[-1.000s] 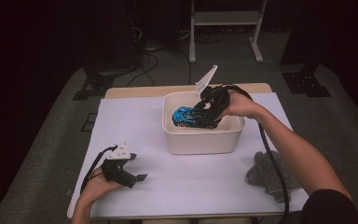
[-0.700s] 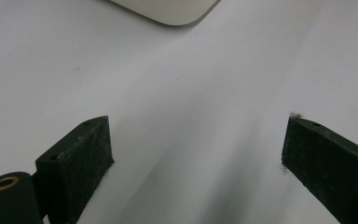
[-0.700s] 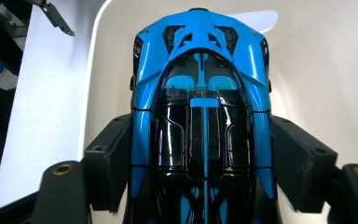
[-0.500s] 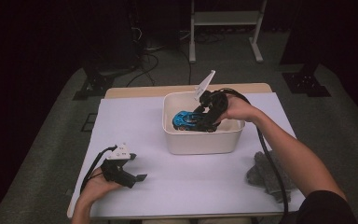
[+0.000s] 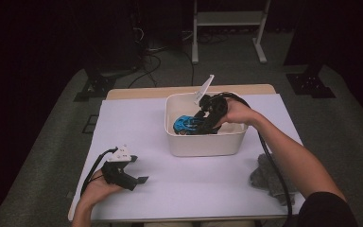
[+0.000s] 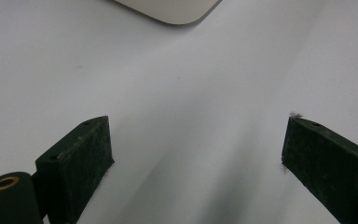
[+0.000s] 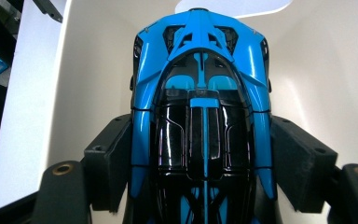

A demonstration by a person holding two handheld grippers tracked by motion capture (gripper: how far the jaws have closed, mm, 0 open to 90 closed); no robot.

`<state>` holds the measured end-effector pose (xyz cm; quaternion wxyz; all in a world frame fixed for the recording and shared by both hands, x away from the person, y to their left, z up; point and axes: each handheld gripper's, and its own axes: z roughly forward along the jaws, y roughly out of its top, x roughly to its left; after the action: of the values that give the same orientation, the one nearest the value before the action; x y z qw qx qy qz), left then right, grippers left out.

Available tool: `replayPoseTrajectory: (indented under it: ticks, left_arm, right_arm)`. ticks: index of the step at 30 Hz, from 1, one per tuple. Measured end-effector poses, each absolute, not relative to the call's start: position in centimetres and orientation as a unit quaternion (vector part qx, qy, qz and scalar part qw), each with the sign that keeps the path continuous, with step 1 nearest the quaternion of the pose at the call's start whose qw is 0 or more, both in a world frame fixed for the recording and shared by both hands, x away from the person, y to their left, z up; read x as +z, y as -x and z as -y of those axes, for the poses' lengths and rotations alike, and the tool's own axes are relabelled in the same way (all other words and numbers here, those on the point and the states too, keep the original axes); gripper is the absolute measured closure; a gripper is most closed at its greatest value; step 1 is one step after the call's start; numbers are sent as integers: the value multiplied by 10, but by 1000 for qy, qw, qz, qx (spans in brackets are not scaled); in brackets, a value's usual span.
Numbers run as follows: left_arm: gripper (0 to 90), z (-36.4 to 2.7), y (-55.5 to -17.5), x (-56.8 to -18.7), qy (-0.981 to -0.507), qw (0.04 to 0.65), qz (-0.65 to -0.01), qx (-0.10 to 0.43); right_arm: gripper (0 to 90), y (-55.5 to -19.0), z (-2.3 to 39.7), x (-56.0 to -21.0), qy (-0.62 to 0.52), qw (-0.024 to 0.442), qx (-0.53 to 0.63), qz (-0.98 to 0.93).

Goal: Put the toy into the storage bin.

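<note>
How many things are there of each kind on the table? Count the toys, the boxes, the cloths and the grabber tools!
Toy cars: 1, the blue toy car, held in the right gripper over the white bin.
Bins: 1, the white bin.
Cloths: 1, the grey cloth.
Grippers: 2, with the left gripper empty.
Total: 5

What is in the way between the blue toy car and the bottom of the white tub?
Nothing visible. The right hand-held gripper clamps the blue toy car by its sides inside the white tub, and the tub wall and floor around the car look bare.
</note>
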<state>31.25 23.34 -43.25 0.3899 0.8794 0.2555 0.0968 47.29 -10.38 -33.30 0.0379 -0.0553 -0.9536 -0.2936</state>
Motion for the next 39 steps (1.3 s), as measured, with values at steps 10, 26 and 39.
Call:
replayPoseTrajectory:
  ticks: [10, 26, 39]
  left_arm:
    - [81, -233, -312, -433, -879, 391, -255, 96]
    - [80, -234, -312, -433, -881, 389, -253, 94]
    - [81, -235, -312, -433, -879, 391, -255, 94]
  right_arm:
    - [274, -476, 101, -342, 61, 47, -284, 956]
    - [273, -481, 101, -348, 70, 51, -273, 958]
    - [273, -484, 96, -358, 72, 64, -260, 961]
